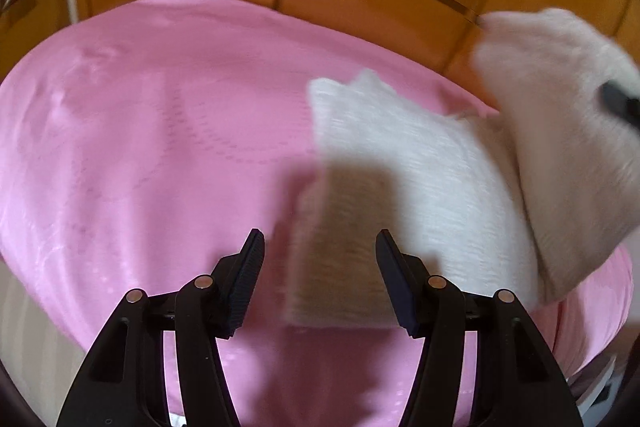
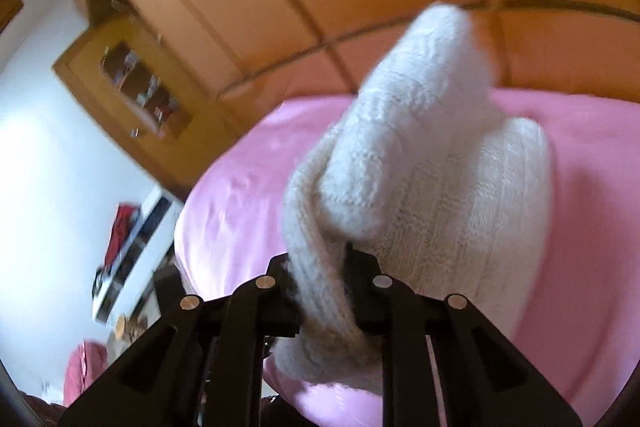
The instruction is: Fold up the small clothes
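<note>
Right wrist view: I see my right gripper (image 2: 320, 275) clamped on a bunched fold of the white sock (image 2: 404, 155), which stands up ahead of the jaws over the pink sheet (image 2: 592, 227). My left gripper (image 1: 320, 267) hangs with jaws apart, empty; the sock's cuff end lies between and beyond them.

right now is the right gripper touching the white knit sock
Touching. The right wrist view shows the right gripper shut on the white knit sock, a bunched fold pinched between its fingers, the rest lifted over the pink bedsheet.
</note>
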Tool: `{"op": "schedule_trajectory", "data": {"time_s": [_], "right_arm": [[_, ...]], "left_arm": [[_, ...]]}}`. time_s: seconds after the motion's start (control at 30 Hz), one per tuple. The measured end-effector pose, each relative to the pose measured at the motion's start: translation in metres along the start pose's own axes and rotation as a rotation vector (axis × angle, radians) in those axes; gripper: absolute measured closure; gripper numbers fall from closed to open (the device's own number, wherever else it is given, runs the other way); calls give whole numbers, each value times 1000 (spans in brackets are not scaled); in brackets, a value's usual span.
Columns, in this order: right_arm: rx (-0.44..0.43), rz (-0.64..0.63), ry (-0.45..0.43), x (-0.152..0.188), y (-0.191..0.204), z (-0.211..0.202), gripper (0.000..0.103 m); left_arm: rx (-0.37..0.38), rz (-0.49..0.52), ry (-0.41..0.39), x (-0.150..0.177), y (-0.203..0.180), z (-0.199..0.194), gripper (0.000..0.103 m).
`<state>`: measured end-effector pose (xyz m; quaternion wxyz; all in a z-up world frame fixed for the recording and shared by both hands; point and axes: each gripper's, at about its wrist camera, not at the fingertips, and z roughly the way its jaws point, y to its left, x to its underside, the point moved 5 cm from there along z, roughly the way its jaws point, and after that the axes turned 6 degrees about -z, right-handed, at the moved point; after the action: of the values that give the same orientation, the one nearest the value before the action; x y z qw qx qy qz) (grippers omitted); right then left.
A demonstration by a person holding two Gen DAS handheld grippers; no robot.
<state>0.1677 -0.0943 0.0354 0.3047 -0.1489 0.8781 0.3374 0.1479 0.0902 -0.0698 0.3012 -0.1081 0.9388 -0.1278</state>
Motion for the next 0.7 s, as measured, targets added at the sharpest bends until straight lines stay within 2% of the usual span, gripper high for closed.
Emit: {"op": "schedule_trajectory", "data": {"time_s": [0.07, 0.17, 0.2, 0.23, 0.3, 0.43, 0.53, 0.63, 0.7], "right_arm": [[5, -36, 67, 12, 12, 37, 89], [28, -66, 114, 24, 20, 71, 89], [29, -77, 120, 26, 21, 77, 87], [26, -84, 120, 29, 22, 78, 81], [-17, -86, 102, 28, 24, 70, 72], [-79, -87, 34, 28, 22, 30, 53], [-39, -70, -15, 36, 4, -5, 51], [67, -51, -23, 55, -25, -25, 51], [133, -38, -10, 69, -39, -28, 51]], "left_arm": [[-2, -31, 1, -2, 10, -2, 45], [-10, -66, -7, -8, 22, -7, 45], [-12, -74, -11, -10, 25, -9, 45], [-13, -80, -15, -10, 27, -11, 45], [2, -98, -17, -14, 30, -14, 45], [52, -134, -21, -20, 32, -24, 45], [114, -158, -17, -27, 29, -30, 45], [225, -205, 9, -34, 22, -35, 45], [292, -227, 28, -39, 15, -36, 41]]}}
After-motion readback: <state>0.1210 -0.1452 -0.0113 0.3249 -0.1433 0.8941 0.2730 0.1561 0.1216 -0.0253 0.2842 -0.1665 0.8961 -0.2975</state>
